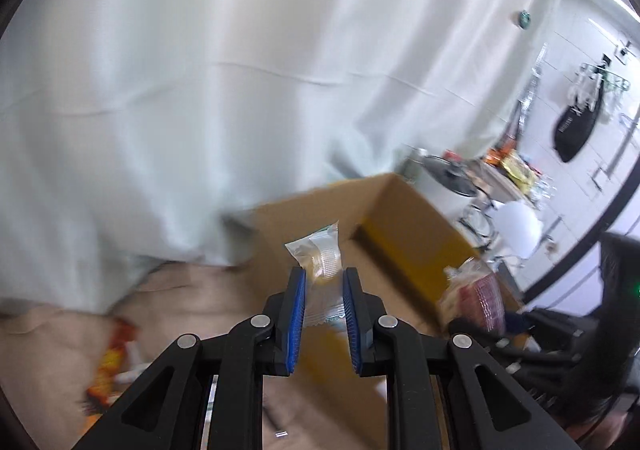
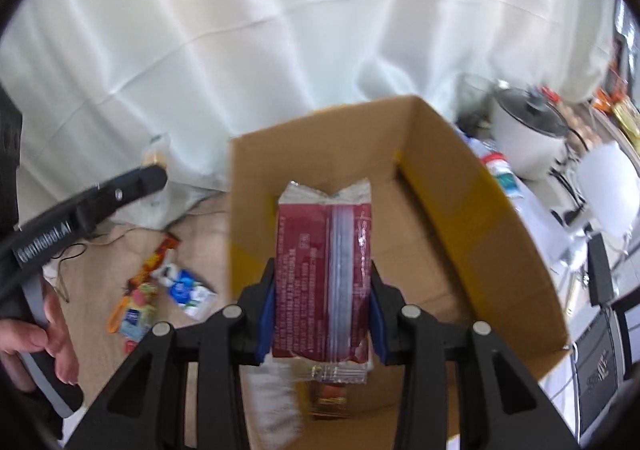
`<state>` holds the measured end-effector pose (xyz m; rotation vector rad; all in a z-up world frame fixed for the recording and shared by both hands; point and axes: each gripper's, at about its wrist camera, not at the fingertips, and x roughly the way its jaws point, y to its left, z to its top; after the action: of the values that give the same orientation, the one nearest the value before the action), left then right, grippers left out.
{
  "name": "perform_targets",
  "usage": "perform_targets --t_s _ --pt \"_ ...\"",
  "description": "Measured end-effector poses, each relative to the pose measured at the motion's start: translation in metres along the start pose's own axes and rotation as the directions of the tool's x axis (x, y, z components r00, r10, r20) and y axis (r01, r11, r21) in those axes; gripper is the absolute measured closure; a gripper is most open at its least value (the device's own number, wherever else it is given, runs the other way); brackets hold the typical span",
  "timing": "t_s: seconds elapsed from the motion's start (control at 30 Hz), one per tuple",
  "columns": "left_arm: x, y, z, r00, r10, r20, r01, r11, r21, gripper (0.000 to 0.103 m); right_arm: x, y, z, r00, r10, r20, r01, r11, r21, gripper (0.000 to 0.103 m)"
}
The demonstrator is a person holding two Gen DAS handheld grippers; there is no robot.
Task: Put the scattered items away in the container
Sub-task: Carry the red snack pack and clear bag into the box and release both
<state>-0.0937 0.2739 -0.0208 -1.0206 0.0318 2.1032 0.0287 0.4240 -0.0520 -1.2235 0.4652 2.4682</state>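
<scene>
- Your right claw (image 2: 322, 314) is clamped on the red packet (image 2: 322, 282), cardboard box (image 2: 500, 210) open beneath it.
- Your left claw (image 1: 324, 314) pinches a clear sachet (image 1: 318, 258) short of the box.
- You're mid-delivery; next, I judge, release both over the box.

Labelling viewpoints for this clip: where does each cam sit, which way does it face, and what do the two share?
Left wrist: on the left hand-held gripper, tilted down toward the cardboard box; own black fingers pinch a clear snack packet.
Right wrist: on the right hand-held gripper, looking down into the box; own fingers clamp a red snack pack; the person's left hand shows at left.
Shared: box, white curtain, orange wrapper on the floor, rice cooker.
</scene>
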Motion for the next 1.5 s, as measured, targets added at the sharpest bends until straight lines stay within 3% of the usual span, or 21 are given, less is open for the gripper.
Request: perform_targets --t_s 0.23,0.4,0.73,0.8,0.87,1.03,1.1,1.2,1.23,1.3,1.33,1.37,1.5 --pt "0.066 -0.058 0.001 0.992 -0.001 -0.127 0.014 0.995 0.102 0.084 0.022 -0.048 -0.021 0.997 -0.04 -0.072 0.045 0.996 0.075 0.06" --pt "0.099 -0.068 -0.009 0.976 -0.011 -0.216 0.029 0.996 0.082 0.083 0.035 -0.065 -0.032 0.992 -0.036 -0.121 0.05 0.993 0.11 0.06" --pt "0.113 -0.076 -0.02 0.969 0.029 -0.244 0.003 0.992 0.127 0.083 0.046 -0.073 -0.039 0.982 -0.05 -0.183 0.075 0.988 0.132 0.059" --pt "0.115 -0.08 -0.022 0.968 0.049 -0.245 -0.012 0.989 0.15 0.083 0.046 -0.073 -0.041 0.979 -0.064 -0.191 0.09 0.987 0.13 0.049" --pt "0.114 -0.082 -0.023 0.968 0.067 -0.243 -0.025 0.985 0.171 0.083 0.043 -0.073 -0.043 0.981 -0.066 -0.184 0.091 0.987 0.13 0.047" --pt "0.115 -0.076 -0.023 0.959 0.06 -0.278 -0.024 0.991 0.132 0.083 0.031 -0.066 -0.041 0.982 -0.108 -0.158 0.122 0.989 0.083 0.023" --pt "0.115 -0.074 -0.022 0.958 0.055 -0.28 -0.022 0.992 0.122 0.083 0.025 -0.062 -0.042 0.98 -0.143 -0.139 0.151 0.987 0.049 0.0" --pt "0.118 -0.075 -0.02 0.952 0.084 -0.294 -0.042 0.988 0.146 0.08 0.018 -0.061 -0.043 0.98 -0.157 -0.123 0.161 0.987 0.021 0.0" --pt "0.119 -0.077 -0.019 0.948 0.104 -0.3 -0.057 0.985 0.162 0.073 0.016 -0.06 -0.044 0.979 -0.161 -0.125 0.164 0.986 0.013 0.0" --pt "0.12 -0.078 -0.019 0.943 0.125 -0.309 -0.071 0.981 0.18 0.04 0.012 -0.06 -0.046 0.977 -0.171 -0.124 0.173 0.985 0.006 0.0" --pt "0.12 -0.078 -0.019 0.943 0.122 -0.31 -0.068 0.981 0.18 0.008 0.011 -0.06 -0.047 0.978 -0.168 -0.124 0.17 0.985 0.004 0.0" --pt "0.118 -0.078 -0.019 0.946 0.115 -0.305 -0.063 0.982 0.176 0.0 0.011 -0.061 -0.048 0.978 -0.161 -0.129 0.163 0.987 0.001 0.0" --pt "0.114 -0.082 -0.018 0.951 0.123 -0.284 -0.069 0.979 0.194 0.0 0.007 -0.065 -0.051 0.98 -0.157 -0.125 0.16 0.987 0.014 0.0"
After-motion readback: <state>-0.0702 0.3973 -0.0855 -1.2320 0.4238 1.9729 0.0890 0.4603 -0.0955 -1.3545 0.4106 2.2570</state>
